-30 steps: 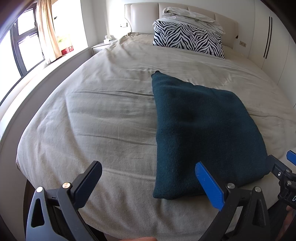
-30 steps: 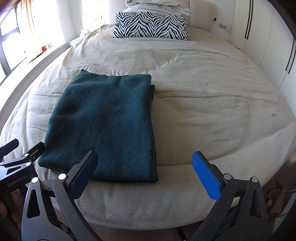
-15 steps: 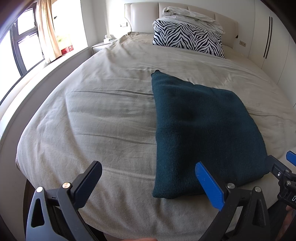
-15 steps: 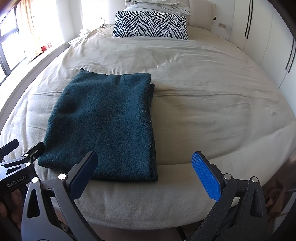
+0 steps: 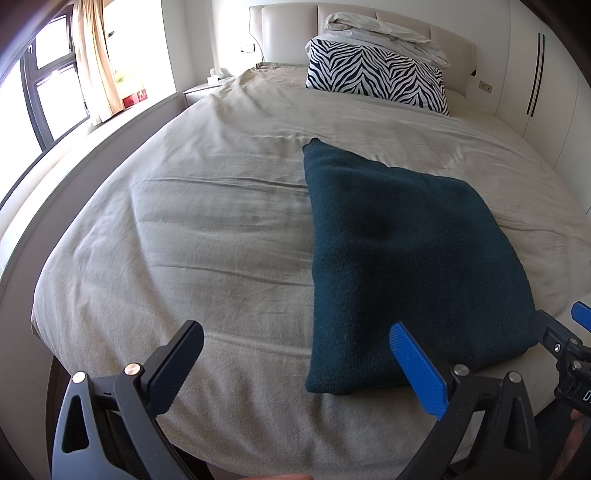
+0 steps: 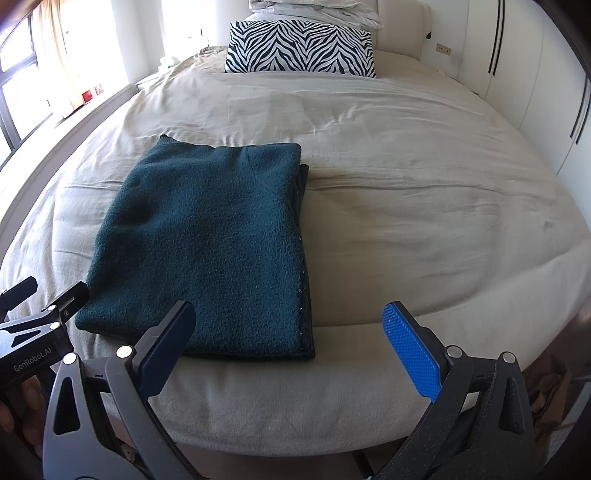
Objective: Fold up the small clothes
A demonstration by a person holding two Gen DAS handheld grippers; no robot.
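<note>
The left gripper (image 5: 301, 363) was spread wide and held nothing. The dark green folded sweater (image 6: 207, 247) lay flat near the front edge of the bed (image 6: 406, 184). The right gripper (image 6: 288, 345) was spread wide too, holding nothing.

We look from both wrist cameras at the bed's (image 5: 207, 229) foot toward the headboard (image 5: 288, 29), low and close. Our left view sits further left; both share the folded dark sweater (image 6: 207, 240) and zebra pillow (image 6: 299, 46).
</note>
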